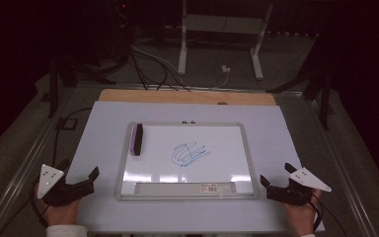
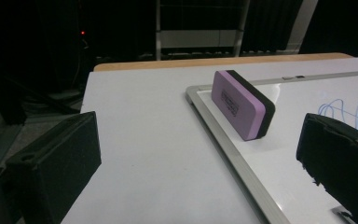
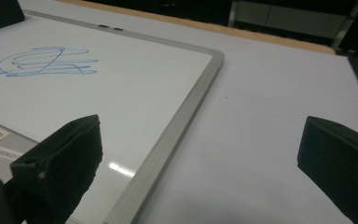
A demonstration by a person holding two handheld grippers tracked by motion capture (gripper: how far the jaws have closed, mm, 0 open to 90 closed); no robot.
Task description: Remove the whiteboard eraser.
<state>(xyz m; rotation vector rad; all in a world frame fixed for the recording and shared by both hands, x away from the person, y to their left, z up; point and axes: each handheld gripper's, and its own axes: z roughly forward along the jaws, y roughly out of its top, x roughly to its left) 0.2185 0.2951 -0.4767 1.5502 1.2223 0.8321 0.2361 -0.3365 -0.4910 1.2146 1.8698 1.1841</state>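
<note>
Left gripper [image 1: 81,183] is being held low at the table's [image 1: 103,123] near-left corner, jaws spread wide, nothing being gripped. Right gripper [image 1: 276,183] is being held at the near-right corner, jaws likewise released and empty. Both hands are being kept near the table edge, jaws aimed inward toward the whiteboard [image 1: 227,148].

Whiteboard is being seen flat at table centre: glossy white surface, grey metal frame, rounded corners. A blue scribble [image 1: 190,153] is being shown mid-board. An eraser [image 1: 137,139] is being seen standing on its long edge in the board's far-left corner, just inside the frame: purple body, black felt face, rectangular block with rounded corners. Table top is being seen as matte white sheet over a wooden board.
</note>
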